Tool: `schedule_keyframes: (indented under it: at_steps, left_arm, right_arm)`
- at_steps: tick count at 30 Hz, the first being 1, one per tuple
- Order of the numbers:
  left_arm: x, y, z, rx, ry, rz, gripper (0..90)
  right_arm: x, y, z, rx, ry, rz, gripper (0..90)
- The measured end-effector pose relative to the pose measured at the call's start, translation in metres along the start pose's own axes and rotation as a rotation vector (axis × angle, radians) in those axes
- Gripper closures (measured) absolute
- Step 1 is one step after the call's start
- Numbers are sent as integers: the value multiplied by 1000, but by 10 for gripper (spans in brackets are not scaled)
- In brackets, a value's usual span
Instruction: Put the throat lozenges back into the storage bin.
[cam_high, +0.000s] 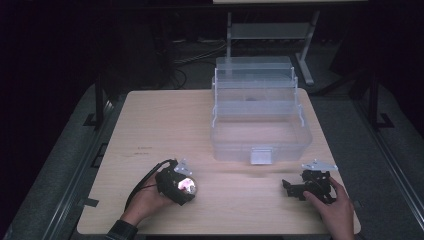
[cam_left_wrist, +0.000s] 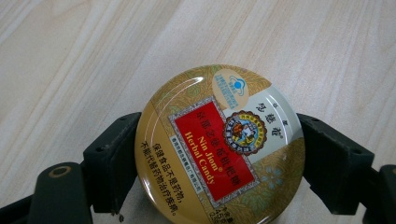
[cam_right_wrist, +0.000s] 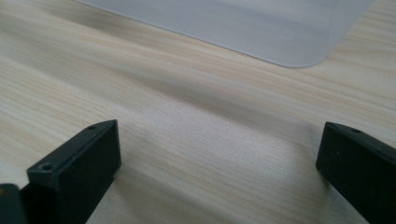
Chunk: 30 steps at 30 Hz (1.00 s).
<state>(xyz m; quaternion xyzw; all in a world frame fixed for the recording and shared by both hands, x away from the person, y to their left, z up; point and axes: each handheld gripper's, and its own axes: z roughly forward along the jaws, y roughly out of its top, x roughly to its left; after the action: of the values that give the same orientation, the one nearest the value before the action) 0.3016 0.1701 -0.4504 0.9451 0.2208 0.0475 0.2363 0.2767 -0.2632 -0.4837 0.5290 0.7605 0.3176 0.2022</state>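
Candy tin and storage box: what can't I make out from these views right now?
- Candy tin: bottom edge cut off by the left gripper view's frame; small print illegible.
- Storage box: contents unclear in high view, hazy translucent walls.
- Right gripper: jaw tips cut off by frame.

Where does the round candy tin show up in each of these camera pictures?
High view: the candy tin sits low and left of centre, in the left gripper.
Left gripper view: it is in the middle, clamped between the two black jaws.
Right gripper view: not in it.
Shared landmark: the pale wooden table.
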Motion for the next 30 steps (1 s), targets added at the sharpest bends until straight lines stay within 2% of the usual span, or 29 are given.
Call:
schedule_keyframes:
  at_steps: [30]
  left_arm:
    - [3,16,-19,-38,8,-1,195]
  right_arm:
    - [0,0,0,0,0,0,0]
